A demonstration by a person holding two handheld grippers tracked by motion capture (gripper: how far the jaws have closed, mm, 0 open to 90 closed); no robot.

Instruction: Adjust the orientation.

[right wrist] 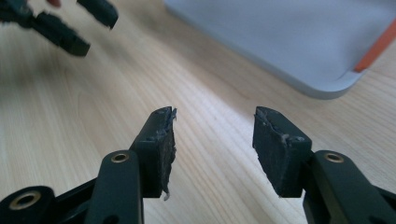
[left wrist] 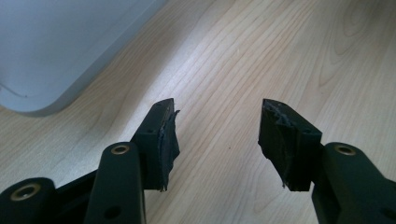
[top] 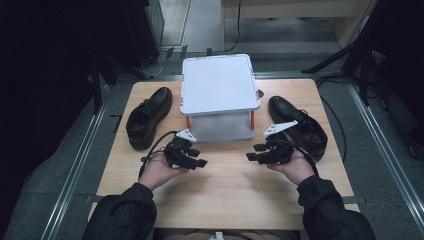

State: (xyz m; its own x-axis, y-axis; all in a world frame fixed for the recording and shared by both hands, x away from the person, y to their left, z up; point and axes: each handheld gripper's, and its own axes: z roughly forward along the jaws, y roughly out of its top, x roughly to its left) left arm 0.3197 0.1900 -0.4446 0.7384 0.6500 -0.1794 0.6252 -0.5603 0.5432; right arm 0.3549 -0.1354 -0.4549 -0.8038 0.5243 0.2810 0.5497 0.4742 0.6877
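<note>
A white lidded box (top: 220, 85) with orange latches stands at the back middle of the wooden table (top: 225, 190). One black leather shoe (top: 148, 117) lies left of it, another black shoe (top: 298, 127) right of it. My left gripper (top: 198, 157) hovers low in front of the box, open, nothing between its jaws (left wrist: 217, 135). My right gripper (top: 255, 152) faces it from the right, also open and empty (right wrist: 215, 140). The box's rounded corner (left wrist: 42, 56) appears in the left gripper view, and its orange-latched corner (right wrist: 299, 42) in the right gripper view.
Bare wood (top: 225, 200) lies between and in front of the two grippers. The other hand's black jaws (right wrist: 65, 28) show at the top left of the right gripper view. Dark stands and cables (top: 350, 55) surround the table on the floor.
</note>
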